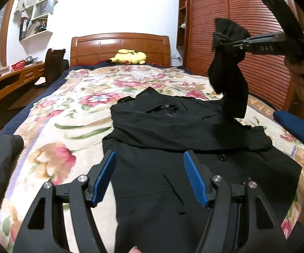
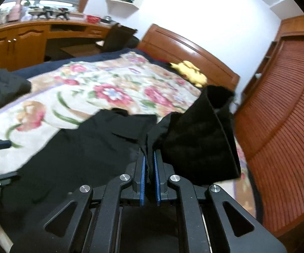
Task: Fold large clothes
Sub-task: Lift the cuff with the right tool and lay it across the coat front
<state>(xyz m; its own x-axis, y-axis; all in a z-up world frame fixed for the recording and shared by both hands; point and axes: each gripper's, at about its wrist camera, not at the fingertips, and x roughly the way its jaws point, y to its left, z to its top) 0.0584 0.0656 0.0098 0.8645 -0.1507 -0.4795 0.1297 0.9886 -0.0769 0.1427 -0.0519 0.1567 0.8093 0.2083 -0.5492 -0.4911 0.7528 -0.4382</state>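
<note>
A black coat (image 1: 173,130) lies spread on a bed (image 1: 67,109) covered by a floral blanket, collar toward the wooden headboard, hem toward the viewer. One sleeve (image 1: 230,73) is lifted off the bed and hangs in the air over the coat's right side.

The largest risk, judging from this, is the sleeve itself. It is bunched and held by a small pinch near its cuff, so the cloth could slide out between the pads as it is carried across, or land twisted and leave a lumpy fold. Pulling it too far could also drag the whole coat askew on the blanket, since nothing pins the body down. A smaller risk is the folded dark blue garment (image 1: 297,126) near the bed's right edge, which a swinging sleeve might brush.

The right gripper (image 2: 149,162) is clenched on the sleeve cloth, held up above the coat's right side and angled slightly downward. The left gripper (image 1: 150,168) hovers low over the coat's lower front, its blue pads (image 1: 104,177) standing apart with nothing between them, touching no cloth. It points toward the headboard and tilts downward.
</note>
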